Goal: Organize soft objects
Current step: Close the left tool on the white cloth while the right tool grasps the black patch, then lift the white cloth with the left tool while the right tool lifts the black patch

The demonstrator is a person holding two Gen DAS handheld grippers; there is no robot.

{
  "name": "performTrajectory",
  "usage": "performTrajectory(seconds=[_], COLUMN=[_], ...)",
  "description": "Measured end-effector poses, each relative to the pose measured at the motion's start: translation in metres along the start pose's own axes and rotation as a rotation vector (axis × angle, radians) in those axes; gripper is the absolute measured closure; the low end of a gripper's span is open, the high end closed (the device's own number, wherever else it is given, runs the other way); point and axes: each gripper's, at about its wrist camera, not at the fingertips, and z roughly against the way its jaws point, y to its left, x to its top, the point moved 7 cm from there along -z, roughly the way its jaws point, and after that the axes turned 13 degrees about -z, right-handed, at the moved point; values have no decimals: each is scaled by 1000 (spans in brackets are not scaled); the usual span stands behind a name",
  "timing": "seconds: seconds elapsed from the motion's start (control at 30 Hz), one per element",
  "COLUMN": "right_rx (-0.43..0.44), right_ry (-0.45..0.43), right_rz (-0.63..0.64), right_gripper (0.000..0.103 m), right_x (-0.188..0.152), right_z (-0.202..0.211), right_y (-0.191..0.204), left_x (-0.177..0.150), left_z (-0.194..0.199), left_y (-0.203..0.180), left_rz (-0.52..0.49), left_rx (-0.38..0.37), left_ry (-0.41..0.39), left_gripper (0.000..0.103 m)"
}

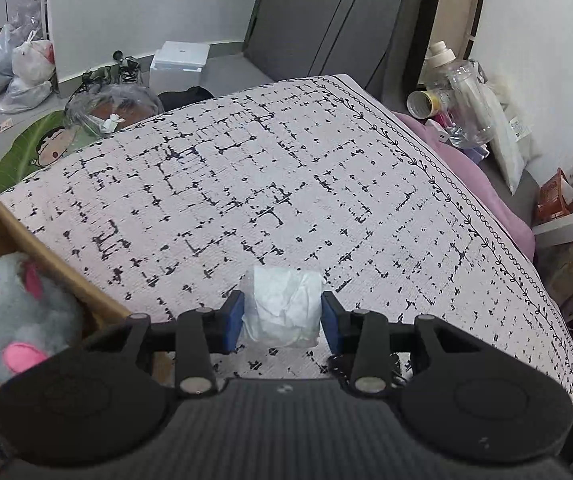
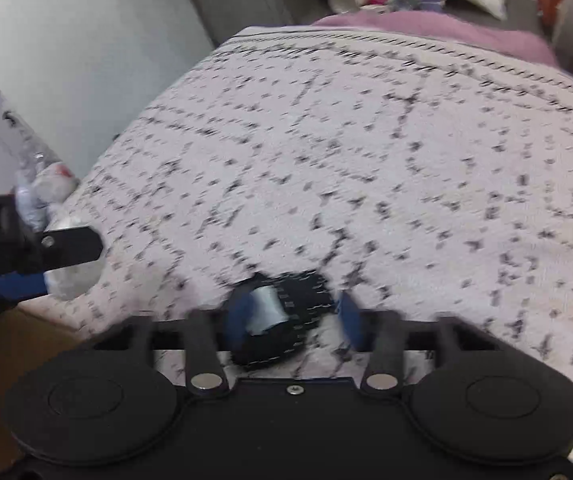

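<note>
Patterned bedspread [image 1: 286, 168]; left gripper [image 1: 282, 314] fingers gripping one white wad [image 1: 284, 308]; right gripper [image 2: 290, 314] fingers around one black roll [image 2: 290, 320].

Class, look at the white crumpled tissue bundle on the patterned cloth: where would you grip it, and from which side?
Grip the white crumpled tissue bundle across its middle, coming from above and the near edge of the patterned cloth. It is a soft, squat lump with free flanks left and right, so pads can squeeze there, as the left tool does.

blur: right wrist view smeared | cut off: cardboard box [image 1: 14, 236], grey plush [image 1: 22, 320] at left edge
</note>
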Motion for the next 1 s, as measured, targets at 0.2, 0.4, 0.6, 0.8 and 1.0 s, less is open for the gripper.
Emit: performTrajectory(seconds=[0.2, 0.4, 0.6, 0.8, 1.0], right_rx=[-1, 19, 72, 132, 164], right_ry=[1, -9, -33, -55, -59], right_rz=[-41, -58, -123, -180, -217], right_gripper=[103, 103, 103, 103, 103], right_x=[-3, -12, -16, -16, -16], right_z=[13, 33, 64, 94, 105], right_y=[-8, -10, -20, -28, -30], left_x=[0, -7, -16, -28, -35], left_z=[15, 32, 55, 74, 90], left_y=[2, -1, -3, -1, 0], left_rz=[-8, -26, -37, -18, -22], left_rx=[8, 11, 13, 15, 19], left_ry=[-16, -20, -36, -42, -53], left_gripper=[63, 63, 63, 63, 63])
